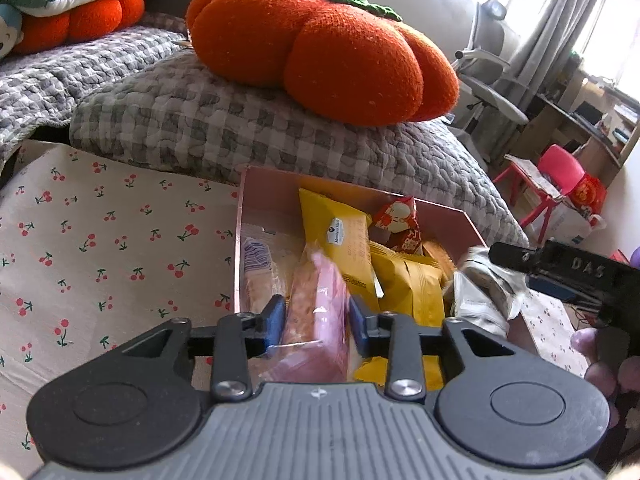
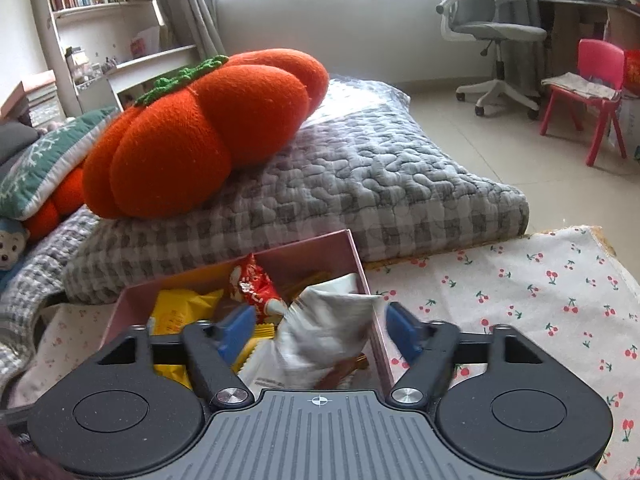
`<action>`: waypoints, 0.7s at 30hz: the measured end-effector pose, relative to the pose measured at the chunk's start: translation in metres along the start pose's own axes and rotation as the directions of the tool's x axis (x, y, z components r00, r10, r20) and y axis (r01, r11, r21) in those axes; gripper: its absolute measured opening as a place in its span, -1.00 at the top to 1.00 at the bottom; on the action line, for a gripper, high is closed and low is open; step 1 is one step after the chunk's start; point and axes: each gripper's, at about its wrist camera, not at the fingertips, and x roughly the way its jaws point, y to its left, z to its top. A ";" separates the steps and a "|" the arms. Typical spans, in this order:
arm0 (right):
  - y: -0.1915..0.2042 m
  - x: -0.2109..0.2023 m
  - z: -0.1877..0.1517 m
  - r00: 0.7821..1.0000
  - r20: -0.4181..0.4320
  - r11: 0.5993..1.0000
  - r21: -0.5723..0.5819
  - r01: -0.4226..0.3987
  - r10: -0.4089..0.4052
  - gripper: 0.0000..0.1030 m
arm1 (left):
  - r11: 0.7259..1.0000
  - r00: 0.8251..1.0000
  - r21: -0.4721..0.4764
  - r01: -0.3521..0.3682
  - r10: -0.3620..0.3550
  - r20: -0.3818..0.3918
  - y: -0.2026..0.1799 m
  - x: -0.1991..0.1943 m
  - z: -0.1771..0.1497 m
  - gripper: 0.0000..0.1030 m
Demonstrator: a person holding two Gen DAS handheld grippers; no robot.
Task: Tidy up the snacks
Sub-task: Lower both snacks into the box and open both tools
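A pink box point(image 1: 240, 216) stands on the cherry-print cloth and holds several snacks: yellow packets point(image 1: 340, 228), a red packet point(image 1: 400, 224) and a purple-striped one point(image 1: 258, 256). My left gripper point(image 1: 318, 316) is over the box, its blue pads on either side of a clear-wrapped pink snack point(image 1: 316, 304); the wrapper fills the gap. In the right wrist view the box point(image 2: 356, 256) lies just ahead. My right gripper point(image 2: 320, 328) is open, and a blurred silver-white packet point(image 2: 324, 332) sits loose between its pads, over the box's right side. That packet also shows in the left view point(image 1: 480, 292).
A grey quilted cushion point(image 2: 380, 184) with a big orange pumpkin pillow point(image 2: 200, 132) lies right behind the box. The cherry-print cloth point(image 2: 520, 300) stretches to the right. An office chair point(image 2: 492, 28) and a red child's chair point(image 2: 592, 80) stand on the tiled floor beyond.
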 end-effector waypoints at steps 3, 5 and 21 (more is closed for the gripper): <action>0.002 -0.008 0.002 1.000 0.006 1.000 -0.017 -0.012 0.012 -0.56 | 1.000 1.000 0.001 -0.007 0.007 0.001 -0.002 -0.002 0.000 -0.07; 0.003 -0.014 0.002 1.000 0.009 0.999 -0.031 -0.015 0.015 -0.61 | 1.000 1.000 0.012 -0.010 0.010 0.003 -0.004 -0.006 0.000 -0.20; -0.008 -0.072 -0.007 0.999 0.003 0.996 -0.072 -0.052 0.053 -0.82 | 0.994 0.999 0.106 -0.032 0.030 0.016 -0.038 -0.047 -0.006 -0.75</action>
